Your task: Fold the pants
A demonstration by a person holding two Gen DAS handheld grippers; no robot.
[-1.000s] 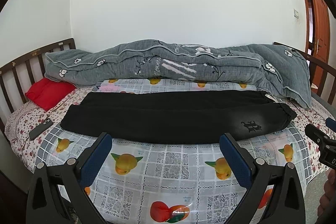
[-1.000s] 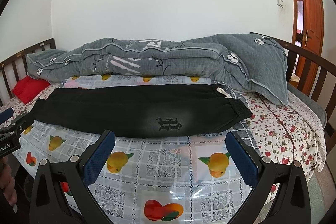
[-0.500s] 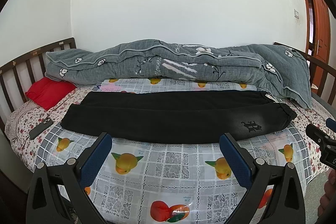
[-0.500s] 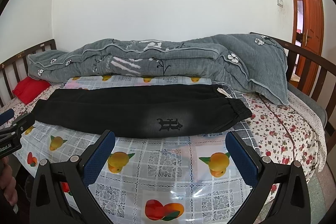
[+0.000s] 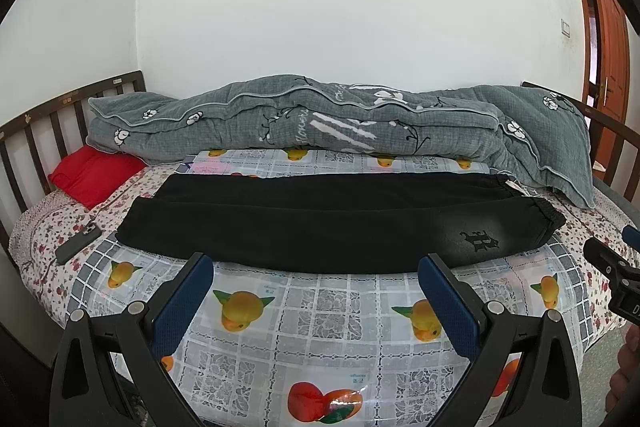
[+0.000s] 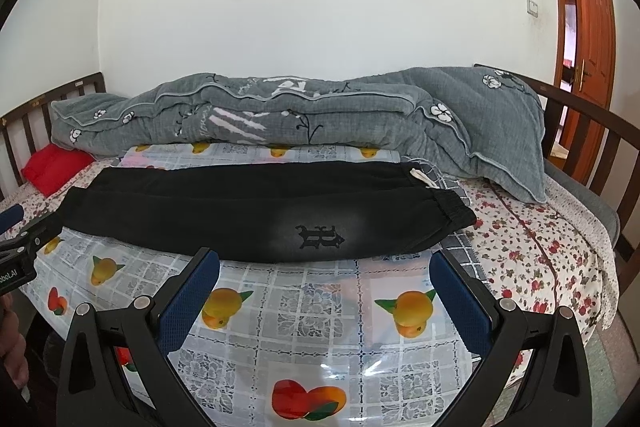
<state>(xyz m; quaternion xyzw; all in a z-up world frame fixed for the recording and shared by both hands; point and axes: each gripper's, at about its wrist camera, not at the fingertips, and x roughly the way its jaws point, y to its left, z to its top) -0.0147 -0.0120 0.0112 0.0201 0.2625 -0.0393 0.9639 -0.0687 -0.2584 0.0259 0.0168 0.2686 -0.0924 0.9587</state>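
Note:
Black pants lie folded lengthwise across the bed, one leg on the other, waistband at the right and cuffs at the left. A dark emblem marks the near layer close to the waistband. My left gripper hangs open above the fruit-print sheet, short of the pants' near edge. My right gripper is open too, just in front of the emblem. Neither holds anything. Each gripper's tip shows at the edge of the other's view.
A rolled grey quilt lies along the wall behind the pants. A red pillow and a dark phone sit at the left. Wooden rails bound both bed ends. An orange door stands at the right.
Both views have shifted only slightly; the pants lie as before and both grippers stay open.

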